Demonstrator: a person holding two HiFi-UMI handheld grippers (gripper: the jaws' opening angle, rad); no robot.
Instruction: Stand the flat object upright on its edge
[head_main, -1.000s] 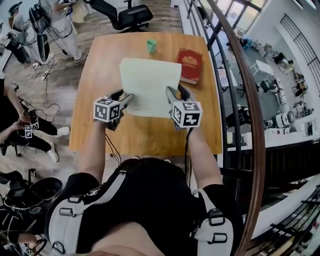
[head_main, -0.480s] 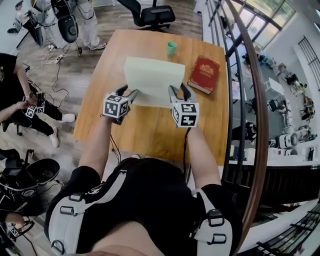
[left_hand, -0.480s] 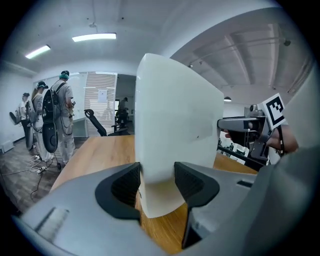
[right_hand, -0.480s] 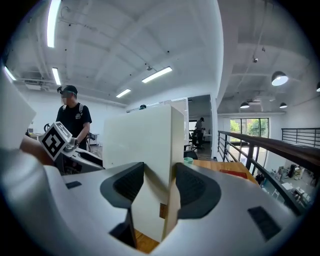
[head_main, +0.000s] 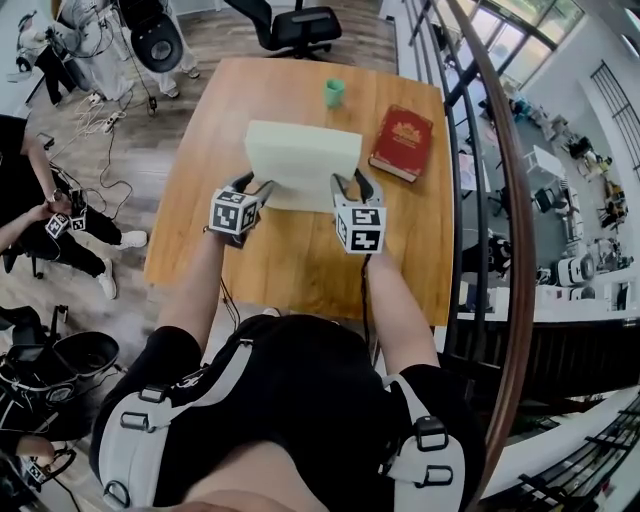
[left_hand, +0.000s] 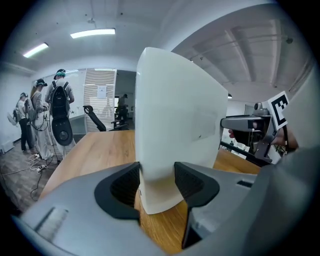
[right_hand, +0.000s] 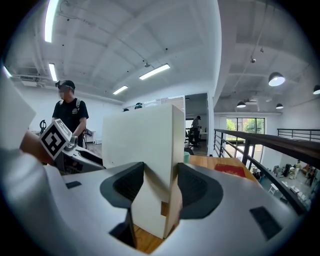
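The board (head_main: 300, 160) is pale, matt and smooth, like coated card or foam sheet, with clean cut edges. The table (head_main: 290, 260) is wood with a fine grain and a smooth, satin finish that takes a soft sheen. The left gripper (head_main: 256, 186) and right gripper (head_main: 352, 182) have grey, matt, smooth plastic bodies. Their pads (left_hand: 125, 185) are black, finely ribbed and rubber-like. The marker cubes (head_main: 233, 213) carry matt black-and-white print. The book (head_main: 402, 143) has a red, faintly glossy cover with gold print. The cup (head_main: 334, 93) looks like smooth green plastic. The floor (head_main: 150, 150) is wood-look planking. The handrail (head_main: 508, 220) is dark polished wood.
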